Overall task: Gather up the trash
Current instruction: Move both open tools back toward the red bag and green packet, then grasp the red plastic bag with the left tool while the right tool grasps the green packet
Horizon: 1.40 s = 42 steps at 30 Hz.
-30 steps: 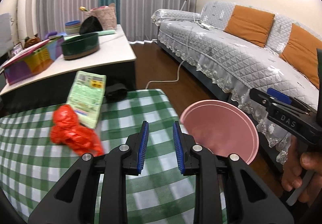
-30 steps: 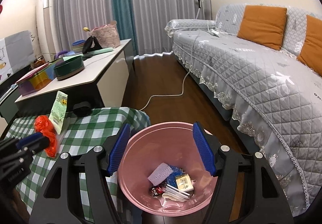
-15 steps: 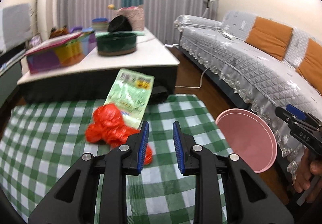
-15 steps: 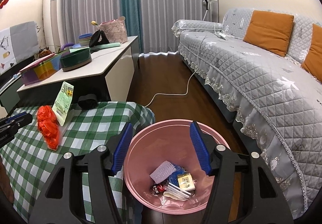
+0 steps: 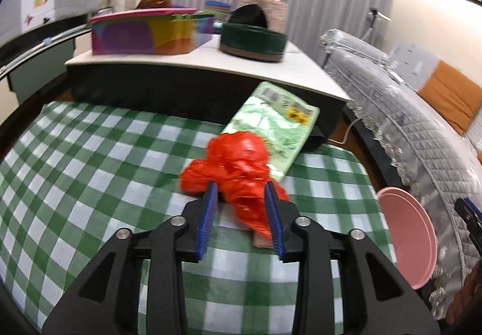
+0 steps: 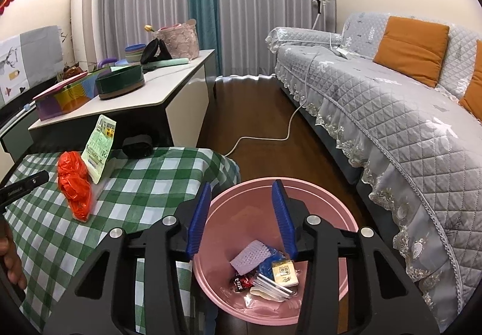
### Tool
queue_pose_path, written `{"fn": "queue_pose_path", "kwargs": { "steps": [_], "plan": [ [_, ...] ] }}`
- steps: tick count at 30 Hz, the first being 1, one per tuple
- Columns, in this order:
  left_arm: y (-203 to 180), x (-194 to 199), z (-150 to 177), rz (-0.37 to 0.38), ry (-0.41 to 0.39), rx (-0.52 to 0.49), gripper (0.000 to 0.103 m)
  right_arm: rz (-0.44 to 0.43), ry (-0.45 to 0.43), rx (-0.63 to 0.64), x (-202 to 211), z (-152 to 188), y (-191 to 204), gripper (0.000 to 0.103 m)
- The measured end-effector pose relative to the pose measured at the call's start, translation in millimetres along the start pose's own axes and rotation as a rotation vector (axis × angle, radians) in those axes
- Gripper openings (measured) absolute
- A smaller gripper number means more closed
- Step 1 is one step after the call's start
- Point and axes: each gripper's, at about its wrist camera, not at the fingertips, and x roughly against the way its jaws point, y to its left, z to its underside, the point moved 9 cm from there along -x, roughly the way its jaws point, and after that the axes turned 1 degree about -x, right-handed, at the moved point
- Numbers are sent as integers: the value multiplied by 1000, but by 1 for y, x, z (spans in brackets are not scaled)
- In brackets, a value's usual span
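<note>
A crumpled red plastic bag lies on the green checked tablecloth, partly on a light green packet. My left gripper is open, its blue pads on either side of the bag's near end. The bag and packet also show in the right wrist view. My right gripper is open and empty above a pink bin on the floor beside the table; the bin holds several wrappers. The bin's rim shows at the right of the left wrist view.
A low white table behind carries a dark green round tin, a coloured box and a pink basket. A grey sofa with orange cushions stands to the right. A white cable runs over the wooden floor.
My left gripper has swung left and moved forward onto the red bag, and its jaws now straddle it. My right gripper has narrowed a little and stays over the bin.
</note>
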Motion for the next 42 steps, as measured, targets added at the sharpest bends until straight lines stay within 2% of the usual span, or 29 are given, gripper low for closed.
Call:
{"fn": "queue_pose_path", "kwargs": {
  "steps": [2,5,7,12,16,18,19,20,23,29,37,42],
  "plan": [
    [5,-7,1,-12,9,14,49,-9,10,-1,-5,1,3,43],
    [7,-13,-2,-2,1,42,60,-18,13,3,-9,0,8,43],
    [3,-17,-6,5,-5,40,64,-26,13,10,-11,-1,12,43],
    [-5,-37,-3,22,35,49,64,-63,16,16,-19,1,21,43],
    [-5,-48,4,15,66,57,64,-115,18,10,-20,2,32,43],
    [-2,-47,1,7,58,56,59,-144,19,15,-20,3,40,43],
    [1,-46,-1,4,54,58,48,-162,23,16,-20,4,45,43],
    [2,-46,-2,6,56,63,43,-180,26,17,-21,5,49,43],
    [11,-43,-5,-6,62,82,40,-225,41,17,-23,6,61,43],
    [34,-33,-10,-63,57,107,38,-304,80,-12,-42,-3,94,43],
    [63,-24,-9,-98,72,140,37,-427,153,9,-87,-18,180,43],
    [77,-21,-6,-92,92,167,37,-463,202,55,-119,-16,227,43]
  ]
}}
